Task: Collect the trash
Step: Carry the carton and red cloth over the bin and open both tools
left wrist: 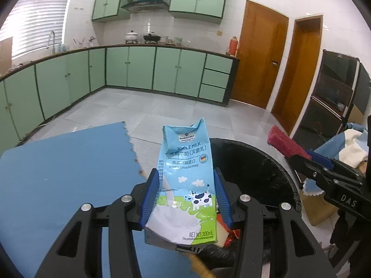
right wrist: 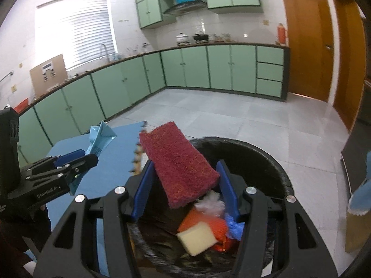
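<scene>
Carton [left wrist: 185, 185] (light blue, whole milk) pinched upright in left gripper [left wrist: 186, 194], at near-left rim of bin [left wrist: 273, 171]. Red pad [right wrist: 178, 162] sits between fingers of right gripper [right wrist: 185, 185] above bin, tilted; left finger touches it, gap at right finger, so grip uncertain. Bin holds foam block [right wrist: 197, 237], orange scraps [right wrist: 218, 228], white wad [right wrist: 209, 205]. Blue mat [left wrist: 65, 162] lies left of bin.
</scene>
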Demonstrator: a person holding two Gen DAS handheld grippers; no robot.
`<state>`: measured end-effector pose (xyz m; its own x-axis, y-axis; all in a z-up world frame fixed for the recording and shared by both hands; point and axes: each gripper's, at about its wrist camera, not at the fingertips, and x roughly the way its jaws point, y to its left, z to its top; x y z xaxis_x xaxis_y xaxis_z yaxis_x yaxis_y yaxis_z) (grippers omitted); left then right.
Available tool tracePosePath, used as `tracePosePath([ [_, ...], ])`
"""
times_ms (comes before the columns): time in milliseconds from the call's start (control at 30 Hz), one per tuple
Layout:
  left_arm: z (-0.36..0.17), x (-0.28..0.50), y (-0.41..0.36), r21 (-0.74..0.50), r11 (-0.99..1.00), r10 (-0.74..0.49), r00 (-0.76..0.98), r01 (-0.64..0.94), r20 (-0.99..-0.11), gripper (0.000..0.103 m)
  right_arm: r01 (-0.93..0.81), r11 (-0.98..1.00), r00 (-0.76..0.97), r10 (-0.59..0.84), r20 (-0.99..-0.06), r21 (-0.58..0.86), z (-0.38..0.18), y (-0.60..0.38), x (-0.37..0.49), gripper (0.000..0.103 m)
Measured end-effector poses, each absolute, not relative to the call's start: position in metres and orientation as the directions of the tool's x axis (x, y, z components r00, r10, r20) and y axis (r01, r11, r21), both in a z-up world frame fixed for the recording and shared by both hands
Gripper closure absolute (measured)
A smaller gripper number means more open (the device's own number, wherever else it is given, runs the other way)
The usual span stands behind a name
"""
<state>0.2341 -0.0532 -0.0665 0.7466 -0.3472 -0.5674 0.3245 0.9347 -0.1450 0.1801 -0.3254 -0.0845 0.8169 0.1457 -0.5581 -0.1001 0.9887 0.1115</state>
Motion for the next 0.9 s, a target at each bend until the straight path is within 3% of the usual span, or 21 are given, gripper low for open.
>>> tracePosePath([
  [467,-0.107,0.271,-0.124,-0.136,0.907,-0.397,0.706,0.397,-0.586,0.055,-0.005,0.995,0.802,0.066,-0.594,0.103,-0.127,-0.372,0.207,0.046],
  [533,-0.111,0.276,-0.128,-0.142,0.908,-0.397,0.696,0.395,-0.599,0.049,0.008,0.995,0.8,0.052,-0.597,0.097,-0.129,-0.374,0.206,0.034],
  [600,-0.113,0.278,-0.129,-0.157,0.904,-0.406,0.689,0.397,-0.6,0.037,0.017,0.996,0.801,0.042,-0.597,0.093,-0.131,-0.374,0.2,0.032],
  [800,-0.104,0.269,-0.12,-0.153,0.907,-0.403,0.699,0.393,-0.591,0.036,0.055,0.992,0.808,0.024,-0.589,0.116,-0.126,-0.378,0.183,0.012],
  [900,-0.091,0.261,-0.108,-0.146,0.91,-0.396,0.715,0.387,-0.576,0.034,0.057,0.989,0.812,0.036,-0.582,0.14,-0.116,-0.376,0.175,0.012],
])
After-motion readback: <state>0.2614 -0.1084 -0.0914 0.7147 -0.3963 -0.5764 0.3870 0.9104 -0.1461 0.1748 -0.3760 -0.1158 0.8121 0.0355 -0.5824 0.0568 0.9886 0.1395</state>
